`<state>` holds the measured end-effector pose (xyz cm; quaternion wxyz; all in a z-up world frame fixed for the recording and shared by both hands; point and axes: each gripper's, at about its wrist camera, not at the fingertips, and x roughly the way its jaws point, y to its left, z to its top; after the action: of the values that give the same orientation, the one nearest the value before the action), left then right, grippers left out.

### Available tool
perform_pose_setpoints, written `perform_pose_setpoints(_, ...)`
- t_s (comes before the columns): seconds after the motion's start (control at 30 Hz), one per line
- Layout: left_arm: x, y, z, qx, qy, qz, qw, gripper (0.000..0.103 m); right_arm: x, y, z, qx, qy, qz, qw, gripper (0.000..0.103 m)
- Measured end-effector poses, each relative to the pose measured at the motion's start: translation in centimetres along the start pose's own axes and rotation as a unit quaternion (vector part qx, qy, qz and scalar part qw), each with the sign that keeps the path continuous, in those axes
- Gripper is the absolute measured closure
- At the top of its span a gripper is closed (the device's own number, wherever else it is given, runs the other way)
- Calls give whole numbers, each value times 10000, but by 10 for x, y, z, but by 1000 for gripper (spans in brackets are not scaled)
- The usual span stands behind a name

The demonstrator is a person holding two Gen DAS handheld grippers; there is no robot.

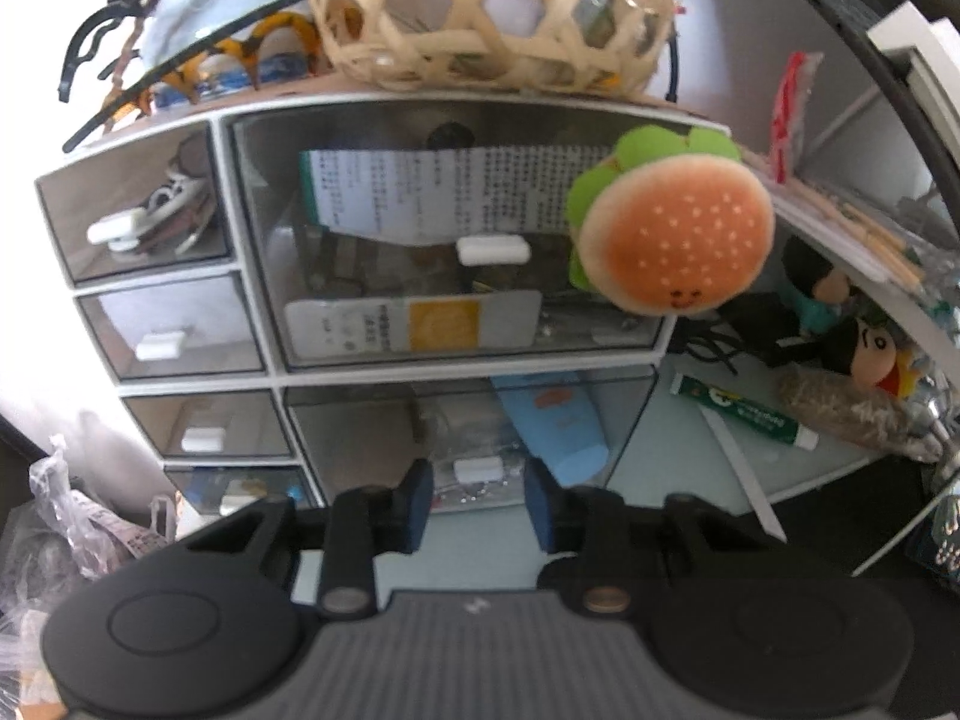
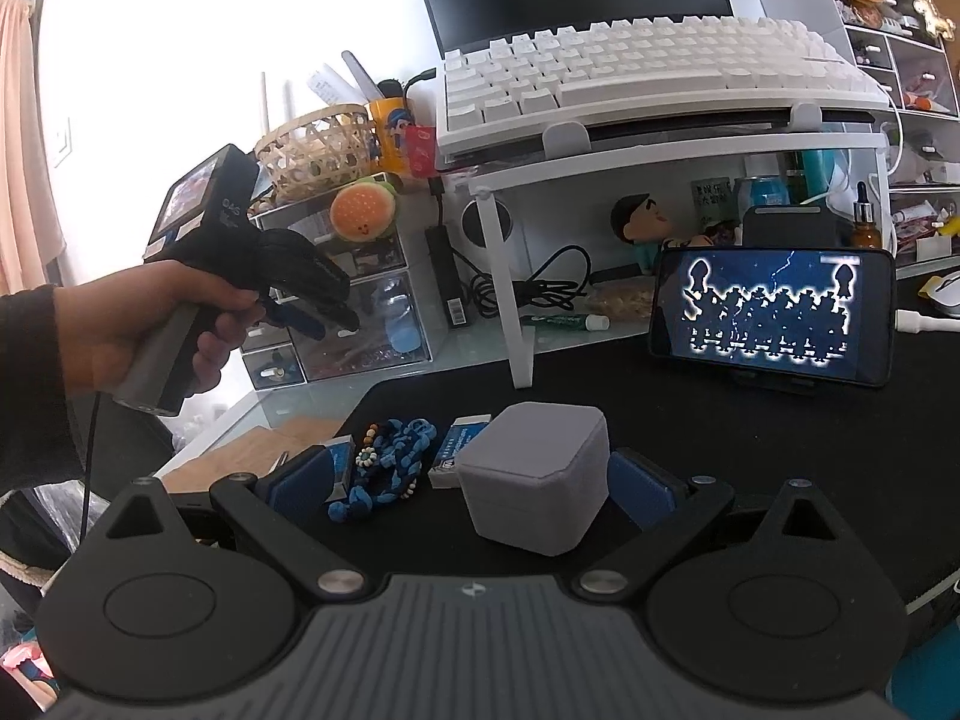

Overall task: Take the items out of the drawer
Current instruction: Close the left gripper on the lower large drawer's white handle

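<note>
A white drawer unit with clear fronts fills the left wrist view. My left gripper is low in front of its lower large drawer. The blue pads straddle that drawer's white handle with a small gap on each side, so the gripper is open. A blue tube lies inside the drawer. My right gripper rests open over the black mat, wide around a grey box, a blue braided bracelet and a small blue-white box. A hand holds the left gripper at the drawer unit.
A woven basket sits on top of the unit and a plush burger hangs at its right corner. A green tube and dolls lie under the white stand with a keyboard. A lit phone stands on the mat.
</note>
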<state>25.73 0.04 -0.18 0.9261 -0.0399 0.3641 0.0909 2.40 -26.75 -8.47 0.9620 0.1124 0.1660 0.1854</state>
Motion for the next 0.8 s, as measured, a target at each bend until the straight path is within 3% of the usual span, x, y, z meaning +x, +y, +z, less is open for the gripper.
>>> perform_pose_setpoints(0.47,-1,-6,-3,-73,51,48,9999,67,2,-2,0,34,39,28,10000,3)
perform_pose_setpoints(0.8,-7,-12,-15,31,43,249,9997,83,-1,-1,-2,2,52,38,10000,3)
